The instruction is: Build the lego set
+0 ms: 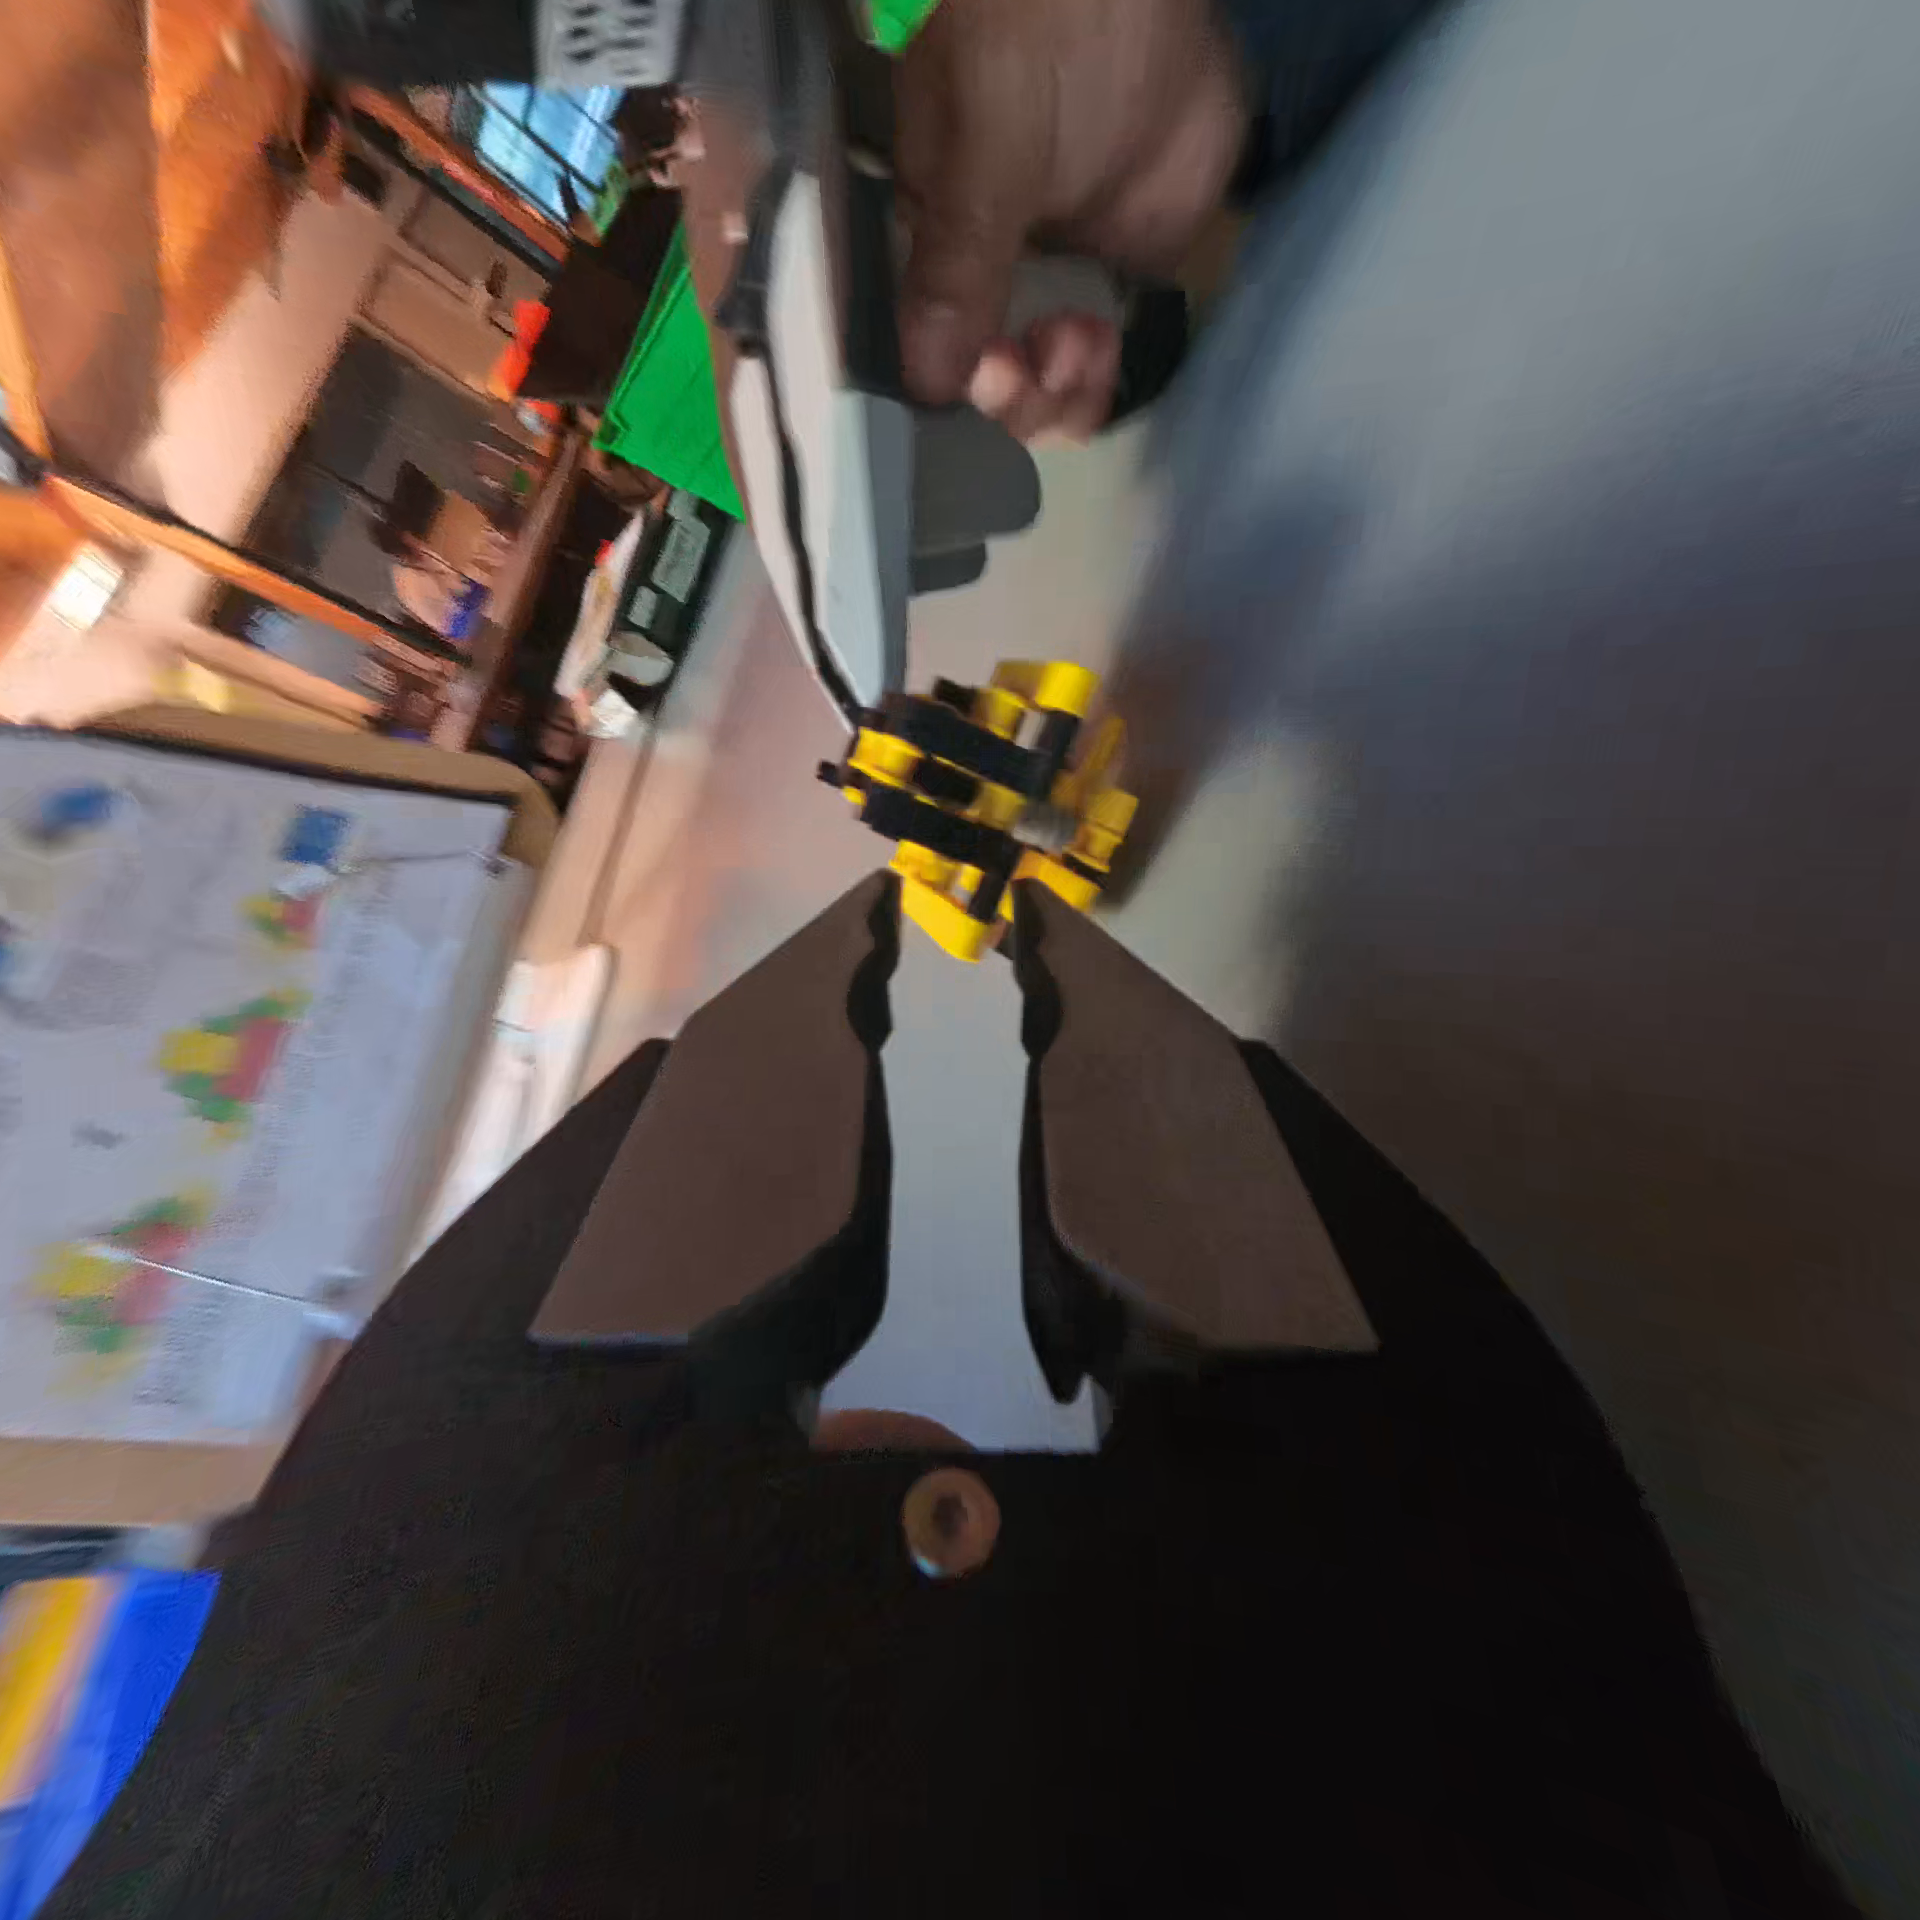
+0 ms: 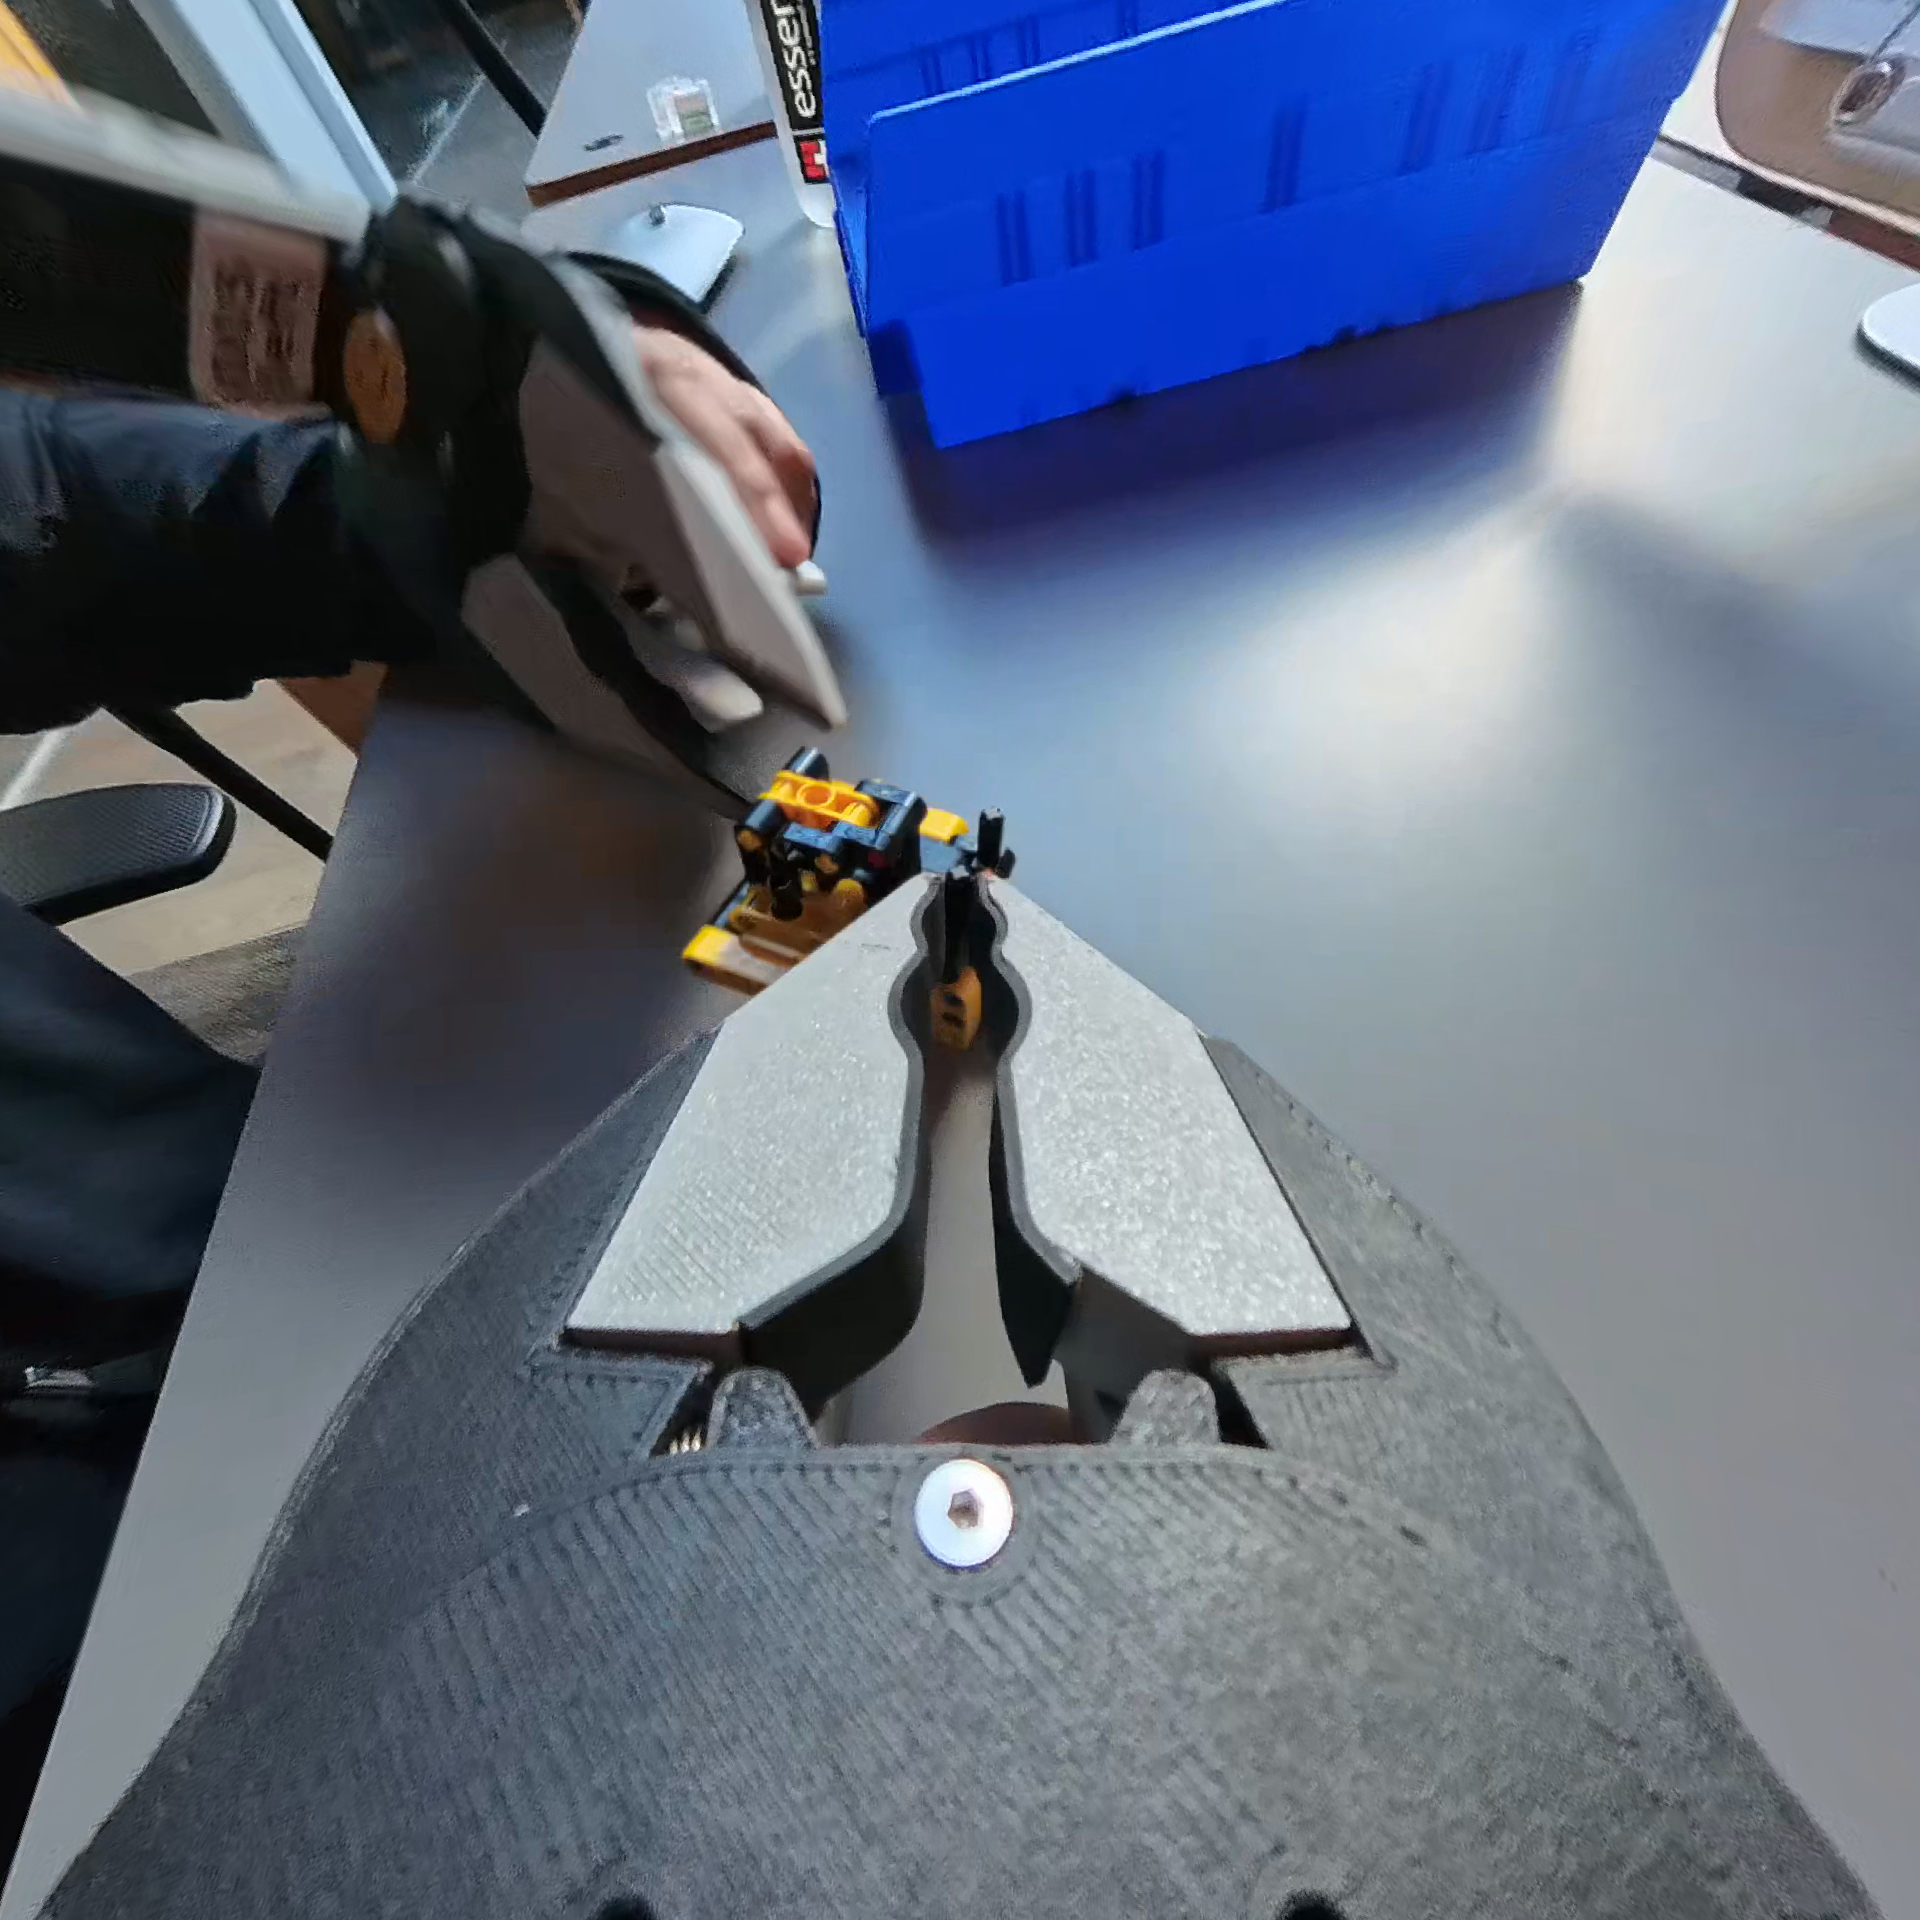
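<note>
While left gripper (image 1: 954,902) clamps lego model (image 1: 987,805) | instruction sheet (image 1: 218,1081) left-view only

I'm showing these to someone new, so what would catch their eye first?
Probably the yellow and black lego model at the centre of the dark table, with both grippers closing in on it. The right gripper is pinching a small black and yellow piece beside the model, while the left gripper grips the model's edge. Behind stands a bright blue crate.
</note>
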`<state>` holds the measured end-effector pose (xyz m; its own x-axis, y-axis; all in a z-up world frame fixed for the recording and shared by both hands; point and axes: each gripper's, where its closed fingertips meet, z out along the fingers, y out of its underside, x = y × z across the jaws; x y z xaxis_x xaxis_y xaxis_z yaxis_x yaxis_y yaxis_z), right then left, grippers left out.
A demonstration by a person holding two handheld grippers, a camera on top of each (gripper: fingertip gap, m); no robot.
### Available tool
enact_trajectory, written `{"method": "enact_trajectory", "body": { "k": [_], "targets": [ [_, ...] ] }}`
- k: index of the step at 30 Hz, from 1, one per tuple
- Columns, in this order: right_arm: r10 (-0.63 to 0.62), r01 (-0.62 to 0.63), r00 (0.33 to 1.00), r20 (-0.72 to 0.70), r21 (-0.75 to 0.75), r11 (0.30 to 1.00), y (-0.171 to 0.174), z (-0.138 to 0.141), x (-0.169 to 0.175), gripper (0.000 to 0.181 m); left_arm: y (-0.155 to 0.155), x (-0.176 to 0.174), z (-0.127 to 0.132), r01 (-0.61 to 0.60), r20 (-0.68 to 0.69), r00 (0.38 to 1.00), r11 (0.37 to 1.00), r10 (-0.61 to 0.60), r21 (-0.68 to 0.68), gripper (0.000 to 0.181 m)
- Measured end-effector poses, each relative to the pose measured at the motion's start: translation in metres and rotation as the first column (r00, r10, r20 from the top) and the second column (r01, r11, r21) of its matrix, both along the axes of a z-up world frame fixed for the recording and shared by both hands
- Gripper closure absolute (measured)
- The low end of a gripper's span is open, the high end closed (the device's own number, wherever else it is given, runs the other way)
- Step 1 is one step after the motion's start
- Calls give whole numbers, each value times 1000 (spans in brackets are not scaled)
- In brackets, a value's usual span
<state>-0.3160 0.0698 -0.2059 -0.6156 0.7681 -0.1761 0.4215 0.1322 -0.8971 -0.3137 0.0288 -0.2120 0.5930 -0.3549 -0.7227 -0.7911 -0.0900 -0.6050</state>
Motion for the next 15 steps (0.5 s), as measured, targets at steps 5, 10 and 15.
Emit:
{"method": "enact_trajectory", "body": {
  "k": [5,10,15],
  "targets": [
    [-14,19,998,-58,72,997,-11,1,-3,181,5,-13,37,-83,641,755,990,137,-114,126],
    [-28,40,996,-89,132,990,-20,0,-6,181,19,16,-1,-12,725,598,907,343,-420,114],
    [-53,56,998,-41,89,994,-20,-2,-8,181,27,1,-11,-187,514,767,900,384,-394,136]
  ]
}}
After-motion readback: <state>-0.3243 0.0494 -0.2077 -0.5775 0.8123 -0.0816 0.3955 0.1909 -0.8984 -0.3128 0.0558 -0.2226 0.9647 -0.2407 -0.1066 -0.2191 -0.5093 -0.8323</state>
